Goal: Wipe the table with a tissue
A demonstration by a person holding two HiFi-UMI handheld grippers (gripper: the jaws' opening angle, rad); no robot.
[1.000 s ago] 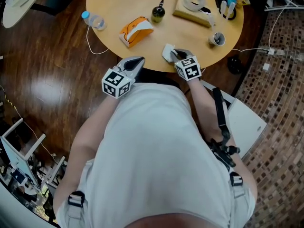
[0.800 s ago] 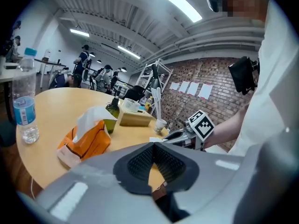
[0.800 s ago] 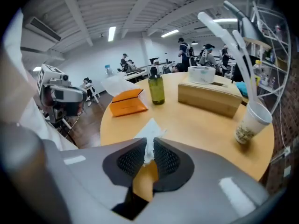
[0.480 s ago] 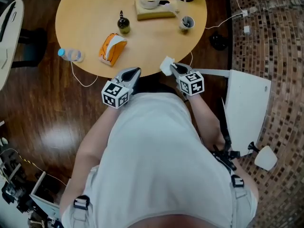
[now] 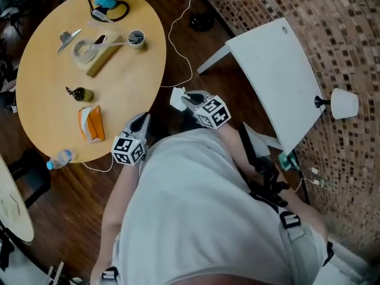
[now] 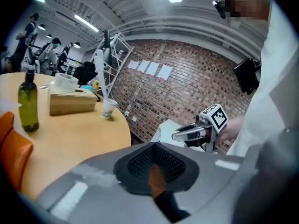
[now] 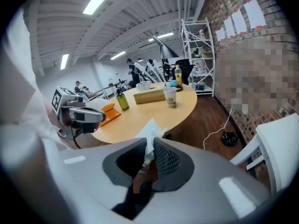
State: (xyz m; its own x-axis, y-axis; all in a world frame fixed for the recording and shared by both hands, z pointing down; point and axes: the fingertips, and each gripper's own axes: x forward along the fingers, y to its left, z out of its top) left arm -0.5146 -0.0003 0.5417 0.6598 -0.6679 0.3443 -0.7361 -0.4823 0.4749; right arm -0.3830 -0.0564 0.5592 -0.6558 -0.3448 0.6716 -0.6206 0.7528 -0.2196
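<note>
A crumpled white tissue (image 5: 176, 98) is pinched in my right gripper (image 5: 183, 96), which is shut on it. Gripper and tissue hang over the dark floor, just off the right edge of the round wooden table (image 5: 119, 76). In the right gripper view the tissue (image 7: 150, 130) sticks up from between the jaws of that gripper (image 7: 148, 149), with the table beyond. My left gripper (image 5: 142, 120) is shut with nothing in it, at the table's near edge. The left gripper view shows the left gripper (image 6: 156, 166) with its jaws together and the right gripper (image 6: 184, 134) ahead.
On the table lie an orange tissue pack (image 5: 90, 123), a small green bottle (image 5: 82, 93), a tape roll on a wooden box (image 5: 86, 50) and a paper cup (image 5: 136, 38). A water bottle (image 5: 61, 158) lies at the edge. A white chair (image 5: 279, 76) stands right; a cable (image 5: 178, 34) crosses the floor.
The person has turned away from the table towards the right. The right gripper has carried the tissue off the table edge and upward. The left gripper swung along, still shut.
</note>
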